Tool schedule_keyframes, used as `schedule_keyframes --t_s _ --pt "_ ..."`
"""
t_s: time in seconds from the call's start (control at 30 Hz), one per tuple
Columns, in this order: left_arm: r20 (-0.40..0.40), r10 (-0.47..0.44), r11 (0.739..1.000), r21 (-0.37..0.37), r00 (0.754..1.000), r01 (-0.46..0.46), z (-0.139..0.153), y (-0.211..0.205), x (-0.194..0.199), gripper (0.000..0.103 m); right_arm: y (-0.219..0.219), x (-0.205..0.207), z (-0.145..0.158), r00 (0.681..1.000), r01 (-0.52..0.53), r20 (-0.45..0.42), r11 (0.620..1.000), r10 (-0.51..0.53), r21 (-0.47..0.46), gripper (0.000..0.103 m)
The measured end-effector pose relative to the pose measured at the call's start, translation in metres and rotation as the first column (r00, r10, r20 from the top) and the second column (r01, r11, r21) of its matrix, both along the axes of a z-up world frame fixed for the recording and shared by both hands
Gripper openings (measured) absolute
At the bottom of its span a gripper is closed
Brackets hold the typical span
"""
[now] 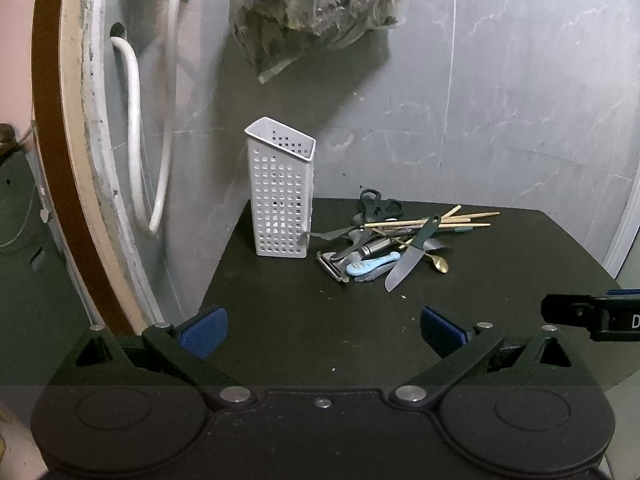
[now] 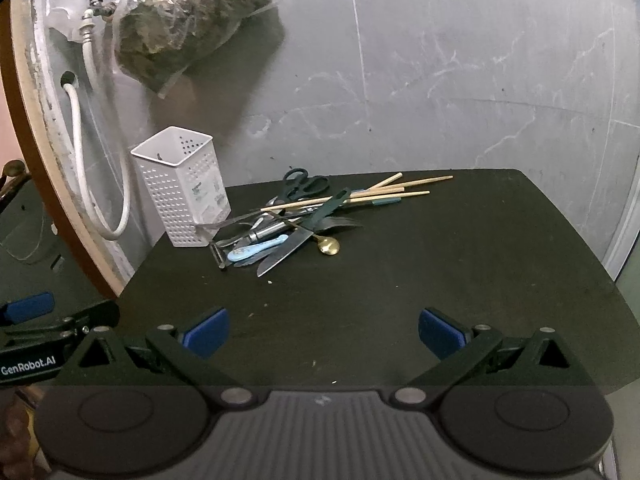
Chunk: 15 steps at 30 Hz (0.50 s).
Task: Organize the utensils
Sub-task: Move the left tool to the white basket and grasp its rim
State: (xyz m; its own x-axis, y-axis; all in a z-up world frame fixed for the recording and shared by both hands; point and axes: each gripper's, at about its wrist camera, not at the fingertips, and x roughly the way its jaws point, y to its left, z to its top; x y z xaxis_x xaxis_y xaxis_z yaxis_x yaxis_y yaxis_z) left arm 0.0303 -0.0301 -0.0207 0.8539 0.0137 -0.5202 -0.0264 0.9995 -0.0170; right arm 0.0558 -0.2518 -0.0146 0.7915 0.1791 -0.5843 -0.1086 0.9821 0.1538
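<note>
Both tools hang open and empty over the near edge of the dark bench [image 1: 500, 248], the left tool [image 1: 324, 330] and the right tool [image 2: 324, 330] each with blue pads spread wide and nothing between them. The utensil pile [image 1: 384, 248] lies ahead of both: from the left tool it sits forward and a little to the right, from the right tool [image 1: 592, 316] forward and to the left. The white holder [image 1: 282, 196] stands upright just left of the pile, nearly straight ahead of the left tool, and looks empty as far as its rim shows. The knife [image 1: 408, 260] tops the pile, blade tip pointing back toward the tools and handle away and rightward, so its long axis runs roughly along the approach line. The chopsticks [image 1: 432, 220] lie crosswise behind it, tips to the right, with scissors [image 1: 376, 202] behind them. Neither tool looks clearly nearer, but the left faces the holder more squarely; the right probably has the cleaner line to the knife handle and chopstick ends
</note>
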Motion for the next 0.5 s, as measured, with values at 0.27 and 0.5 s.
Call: schedule_keyframes --t_s 0.27,0.5 --pt "-0.042 0.025 1.0 -0.001 0.999 -0.025 -0.008 -0.013 0.024 0.102 -0.013 0.023 -0.009 0.999 -0.025 -0.034 1.0 0.026 0.003 0.103" --pt "-0.081 0.072 0.997 0.006 0.994 -0.072 -0.014 -0.03 0.057 0.102 -0.029 0.065 -0.017 0.996 -0.066 -0.06 0.998 0.067 0.008 0.103"
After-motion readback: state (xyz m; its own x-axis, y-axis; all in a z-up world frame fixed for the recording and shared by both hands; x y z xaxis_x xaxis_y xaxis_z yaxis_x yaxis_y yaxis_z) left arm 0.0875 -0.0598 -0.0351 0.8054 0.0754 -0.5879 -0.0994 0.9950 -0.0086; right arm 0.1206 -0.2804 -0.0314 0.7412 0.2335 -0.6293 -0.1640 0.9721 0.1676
